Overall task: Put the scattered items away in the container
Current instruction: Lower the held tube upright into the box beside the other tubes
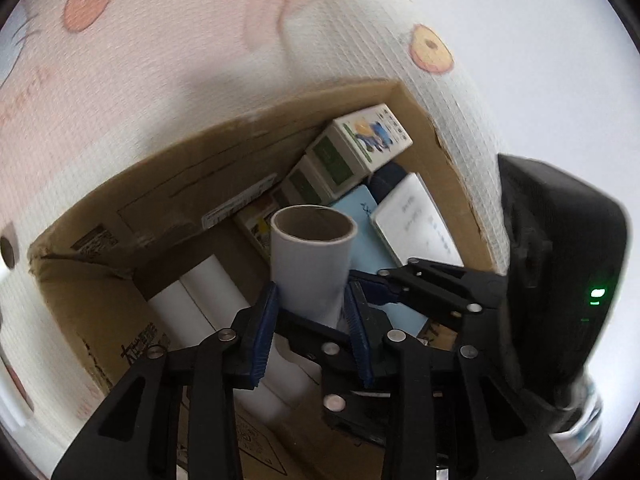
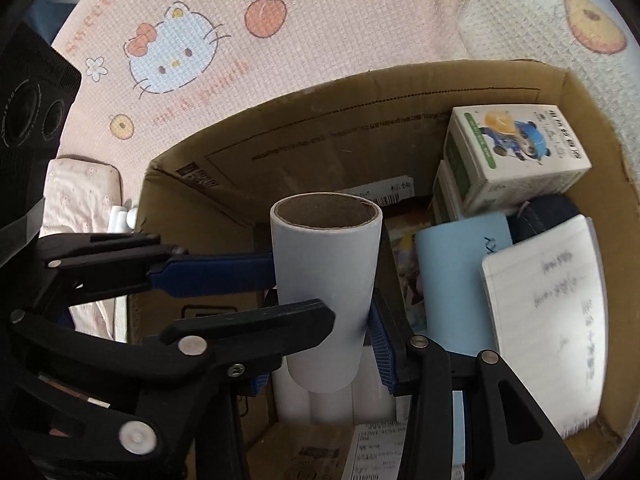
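Cardboard tube [image 2: 326, 292], upright over the open cardboard box [image 2: 360, 120], gripped mid-wall by both the left tool [image 1: 312, 312] and the right tool [image 2: 320, 344], each closed on it. Judged light, hollow and crushable: hold gently across the middle, not the rim

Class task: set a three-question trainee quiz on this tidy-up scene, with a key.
1. True or false: the white tube lies flat on the box floor.
2. The tube is clamped by: A one gripper only; B both grippers; C neither.
3. Fill in: the panda-print carton sits inside the ______ box.
Key: 1 false, it is held upright; 2 B, left gripper and right gripper; 3 cardboard.
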Motion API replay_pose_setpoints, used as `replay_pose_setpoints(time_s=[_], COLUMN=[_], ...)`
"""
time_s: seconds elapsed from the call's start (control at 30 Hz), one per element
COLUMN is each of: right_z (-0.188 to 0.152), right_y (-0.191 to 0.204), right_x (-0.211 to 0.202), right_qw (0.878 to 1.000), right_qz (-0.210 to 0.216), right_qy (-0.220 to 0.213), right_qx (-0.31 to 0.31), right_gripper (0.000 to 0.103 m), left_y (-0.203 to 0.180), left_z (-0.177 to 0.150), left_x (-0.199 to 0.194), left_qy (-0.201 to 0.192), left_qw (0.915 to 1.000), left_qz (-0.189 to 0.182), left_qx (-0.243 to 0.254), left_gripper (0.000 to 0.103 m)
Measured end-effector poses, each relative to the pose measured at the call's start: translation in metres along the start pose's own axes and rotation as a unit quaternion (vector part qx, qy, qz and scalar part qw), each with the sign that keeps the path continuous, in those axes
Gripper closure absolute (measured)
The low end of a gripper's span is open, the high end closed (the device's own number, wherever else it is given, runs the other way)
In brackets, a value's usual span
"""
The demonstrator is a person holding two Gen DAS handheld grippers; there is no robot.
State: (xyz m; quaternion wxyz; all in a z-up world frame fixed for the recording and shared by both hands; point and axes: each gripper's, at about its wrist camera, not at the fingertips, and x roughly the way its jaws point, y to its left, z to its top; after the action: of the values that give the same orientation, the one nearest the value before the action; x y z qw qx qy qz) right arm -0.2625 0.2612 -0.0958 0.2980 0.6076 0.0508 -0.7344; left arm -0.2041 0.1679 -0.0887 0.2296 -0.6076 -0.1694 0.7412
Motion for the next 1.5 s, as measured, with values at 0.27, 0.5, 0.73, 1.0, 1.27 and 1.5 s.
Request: replay_pose_setpoints(time_s=[0.27, 0.5, 0.73, 1.0, 1.27, 1.5], right_z=[0.009, 0.011, 0.015, 0.019, 0.017, 0.016], right_y=[-0.006, -0.003, 0.011, 0.02, 0.022, 0.02], right_x=[0.02, 0.043, 0.07, 0.086, 0.103, 0.116], right_qw=[0.999, 0.992, 0.983, 0.97, 0.958, 0.952], right_qz=[-0.036, -0.107, -0.147, -0.188, -0.219, -0.219], right_qy=[0.02, 0.061, 0.099, 0.133, 0.165, 0.195], right_qx=[-0.003, -0.01, -0.047, -0.082, -0.078, -0.092], right_gripper=[0.063, 0.063, 0.063, 0.063, 0.063, 0.063], left_y=[0.008, 0.015, 0.027, 0.039, 0.043, 0.051], left_z=[-0.004, -0.007, -0.012, -0.02, -0.02, -0.02], left_x=[-0.009, -0.027, -0.044, -0.057, -0.058, -0.056], left_qy=[-0.021, -0.063, -0.08, -0.092, -0.085, -0.078], left_qw=[0.9989, 0.9958, 0.9948, 0.9948, 0.9953, 0.9961], left_qz=[0.042, 0.06, 0.049, 0.031, 0.035, 0.034], left_qx=[0.008, 0.027, 0.038, 0.031, 0.032, 0.022], left_gripper=[0.09, 0.092, 0.092, 0.092, 0.092, 0.092])
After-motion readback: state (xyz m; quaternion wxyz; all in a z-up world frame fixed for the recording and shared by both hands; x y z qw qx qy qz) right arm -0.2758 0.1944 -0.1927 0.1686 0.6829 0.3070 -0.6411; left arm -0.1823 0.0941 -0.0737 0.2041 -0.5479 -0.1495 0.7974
